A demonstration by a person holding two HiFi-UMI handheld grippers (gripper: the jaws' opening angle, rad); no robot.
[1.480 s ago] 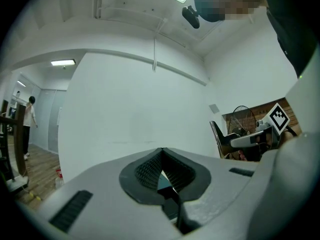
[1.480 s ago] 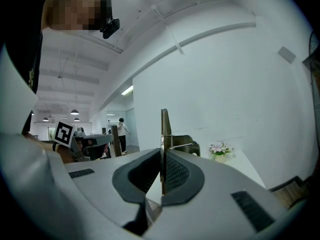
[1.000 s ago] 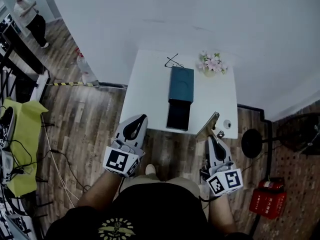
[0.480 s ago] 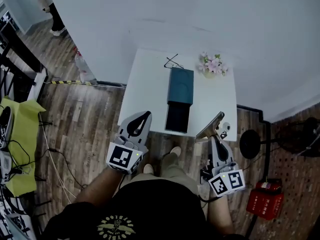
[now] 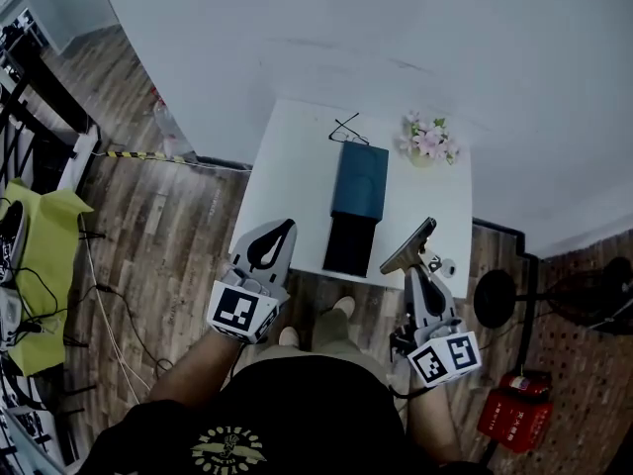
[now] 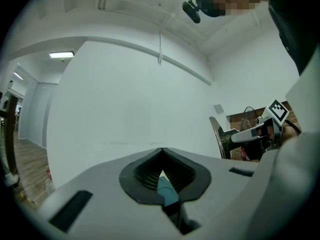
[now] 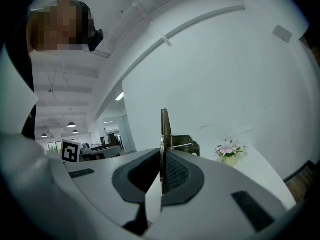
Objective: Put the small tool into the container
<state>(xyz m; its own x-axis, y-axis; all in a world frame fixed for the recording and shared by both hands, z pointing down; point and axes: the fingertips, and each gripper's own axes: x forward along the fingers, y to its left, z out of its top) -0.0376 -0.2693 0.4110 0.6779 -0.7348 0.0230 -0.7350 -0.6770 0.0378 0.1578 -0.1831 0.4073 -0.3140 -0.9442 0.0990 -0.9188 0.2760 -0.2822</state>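
The small tool (image 5: 408, 245) is a thin, flat metal blade, dull grey. Its near end is clamped between the closed jaws of the right gripper (image 5: 416, 268). It is held on edge, pointing far and slightly left over the near right edge of the white bench (image 5: 287, 181). The container (image 5: 358, 179) is 1 long teal box lying lengthwise near to far at mid-bench. A black section (image 5: 349, 245) at its near end lies left of the blade, apart from it.

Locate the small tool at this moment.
In the head view the small tool is lower right, clamped in the right gripper by the near edge of the white table, just right of the dark container.
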